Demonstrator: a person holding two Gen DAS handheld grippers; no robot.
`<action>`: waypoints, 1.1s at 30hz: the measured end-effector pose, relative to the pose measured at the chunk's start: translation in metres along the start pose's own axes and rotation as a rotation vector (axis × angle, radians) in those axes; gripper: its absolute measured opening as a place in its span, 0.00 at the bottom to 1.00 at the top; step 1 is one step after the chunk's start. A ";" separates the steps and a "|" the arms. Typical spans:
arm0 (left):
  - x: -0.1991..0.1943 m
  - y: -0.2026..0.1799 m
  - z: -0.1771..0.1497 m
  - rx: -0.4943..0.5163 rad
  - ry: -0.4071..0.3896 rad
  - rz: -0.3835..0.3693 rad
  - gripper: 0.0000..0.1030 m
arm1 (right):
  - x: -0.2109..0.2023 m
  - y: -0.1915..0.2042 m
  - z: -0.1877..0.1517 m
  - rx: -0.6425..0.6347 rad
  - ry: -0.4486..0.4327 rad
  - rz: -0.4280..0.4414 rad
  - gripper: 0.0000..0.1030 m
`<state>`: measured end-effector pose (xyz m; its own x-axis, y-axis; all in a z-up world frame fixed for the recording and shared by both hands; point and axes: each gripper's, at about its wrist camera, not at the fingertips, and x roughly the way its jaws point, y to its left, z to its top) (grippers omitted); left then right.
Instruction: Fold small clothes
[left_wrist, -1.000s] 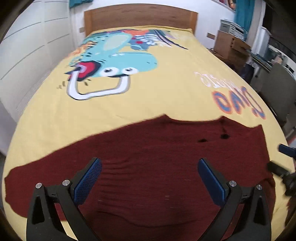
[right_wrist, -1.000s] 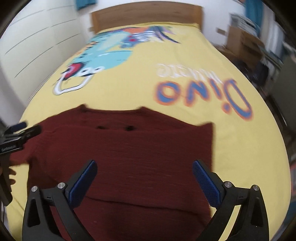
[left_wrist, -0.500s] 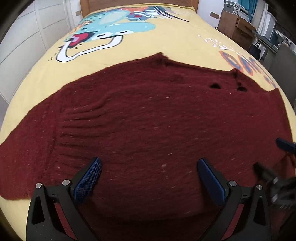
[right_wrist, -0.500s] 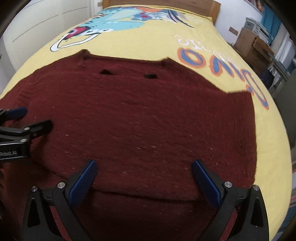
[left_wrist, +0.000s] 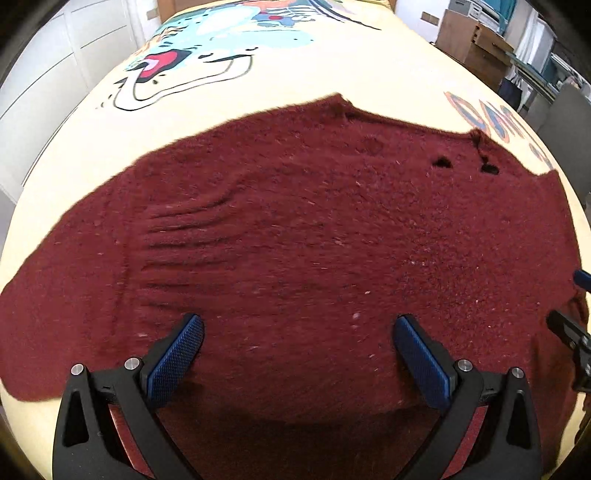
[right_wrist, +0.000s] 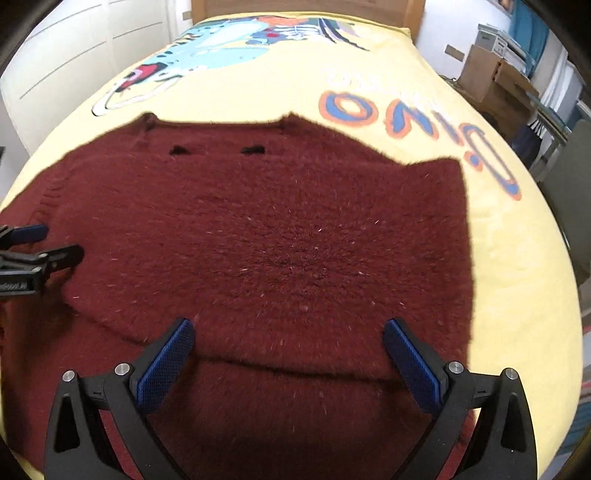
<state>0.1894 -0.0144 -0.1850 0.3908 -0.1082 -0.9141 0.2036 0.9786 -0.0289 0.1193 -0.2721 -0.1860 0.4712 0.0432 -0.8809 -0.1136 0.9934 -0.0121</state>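
Note:
A dark red knitted sweater (left_wrist: 295, 229) lies spread flat on the yellow bed cover, its neckline toward the headboard; it also shows in the right wrist view (right_wrist: 266, 236). One sleeve reaches out left (left_wrist: 55, 302). My left gripper (left_wrist: 295, 354) is open and empty, low over the sweater's lower part. My right gripper (right_wrist: 288, 354) is open and empty over a fold edge near the hem. The left gripper shows at the left edge of the right wrist view (right_wrist: 37, 247). The right gripper's tips show at the right edge of the left wrist view (left_wrist: 576, 321).
The yellow bed cover (right_wrist: 406, 66) carries a cartoon dinosaur print (left_wrist: 229, 40) and coloured lettering (right_wrist: 399, 118). A wooden headboard (right_wrist: 306, 5) stands at the far end. White wardrobe doors (right_wrist: 55, 55) are on the left. Wooden furniture (right_wrist: 491, 74) stands on the right.
Both grippers have moved down and closer to the sweater, which now fills more of each view. Both stay open and empty. The sweater has not moved.

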 end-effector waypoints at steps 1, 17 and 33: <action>-0.006 0.006 0.002 -0.013 0.001 0.011 0.99 | -0.010 0.000 -0.002 0.001 -0.002 0.004 1.00; -0.136 0.258 -0.063 -0.602 -0.075 0.160 0.99 | -0.086 -0.028 -0.047 0.075 -0.016 -0.009 1.00; -0.056 0.395 -0.118 -1.062 0.006 0.082 0.98 | -0.082 -0.068 -0.084 0.187 0.078 -0.091 1.00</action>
<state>0.1423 0.3991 -0.1930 0.3627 -0.0366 -0.9312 -0.7121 0.6337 -0.3023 0.0145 -0.3524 -0.1527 0.4026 -0.0484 -0.9141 0.0937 0.9955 -0.0115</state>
